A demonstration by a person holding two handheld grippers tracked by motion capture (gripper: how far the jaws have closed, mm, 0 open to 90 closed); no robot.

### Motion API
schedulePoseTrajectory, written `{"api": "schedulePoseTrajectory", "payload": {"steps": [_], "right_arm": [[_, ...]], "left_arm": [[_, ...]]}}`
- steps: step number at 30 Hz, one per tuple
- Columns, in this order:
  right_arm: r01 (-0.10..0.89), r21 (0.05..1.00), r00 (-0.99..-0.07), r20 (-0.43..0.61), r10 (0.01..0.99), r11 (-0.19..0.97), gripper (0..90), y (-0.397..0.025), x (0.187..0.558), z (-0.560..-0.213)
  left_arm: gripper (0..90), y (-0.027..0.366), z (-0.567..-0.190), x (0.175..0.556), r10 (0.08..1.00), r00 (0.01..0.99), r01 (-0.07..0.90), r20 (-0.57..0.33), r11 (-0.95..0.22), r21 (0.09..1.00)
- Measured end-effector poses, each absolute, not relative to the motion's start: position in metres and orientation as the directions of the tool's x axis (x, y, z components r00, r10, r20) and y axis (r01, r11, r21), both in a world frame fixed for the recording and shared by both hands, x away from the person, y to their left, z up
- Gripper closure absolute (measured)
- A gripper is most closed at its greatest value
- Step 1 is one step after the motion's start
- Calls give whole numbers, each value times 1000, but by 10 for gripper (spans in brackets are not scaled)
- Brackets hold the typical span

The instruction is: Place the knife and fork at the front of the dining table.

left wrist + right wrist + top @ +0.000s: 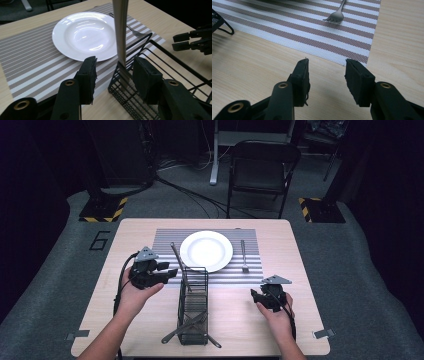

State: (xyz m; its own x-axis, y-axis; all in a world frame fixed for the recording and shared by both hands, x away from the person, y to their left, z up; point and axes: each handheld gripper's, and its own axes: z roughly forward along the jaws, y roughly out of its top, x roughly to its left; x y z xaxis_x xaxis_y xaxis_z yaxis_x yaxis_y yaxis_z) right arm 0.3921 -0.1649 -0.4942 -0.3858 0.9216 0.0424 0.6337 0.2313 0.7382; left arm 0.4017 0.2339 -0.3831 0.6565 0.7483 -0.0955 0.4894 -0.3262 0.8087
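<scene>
left claw (169,271) spread wide at the far end of the black wire caddy (193,305), jaws either side of a flat metal utensil handle (120,30) that stands up out of the caddy's far end, not pinching it; in the left gripper view the handle sits between the two pads, nearer the right one, contact cannot be told. caddy runs lengthwise mid-tabletop toward the near edge, more utensils (186,329) poking out its near end. striped placemat (165,242) lies toward the far edge of the tabletop (295,255), white plate (206,250) on its middle, fork (244,256) on the mat just right of the plate. right claw (254,296) spread, holding nothing, over bare wood near the right edge, close to the mat's near right corner, fork tines ahead of it.
</scene>
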Motion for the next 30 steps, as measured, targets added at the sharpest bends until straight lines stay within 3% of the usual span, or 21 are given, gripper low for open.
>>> {"api": "schedulePoseTrajectory", "payload": {"steps": [20, 30], "right_arm": [[641, 735, -383, 57, 922, 221, 536, -169, 394, -496], [651, 729, -380, 71, 922, 212, 529, -169, 395, -497]], "left_arm": [[563, 204, -392, 418, 734, 672, 489, -99, -339, 804], [667, 199, -398, 419, 745, 663, 470, -69, -343, 813]]}}
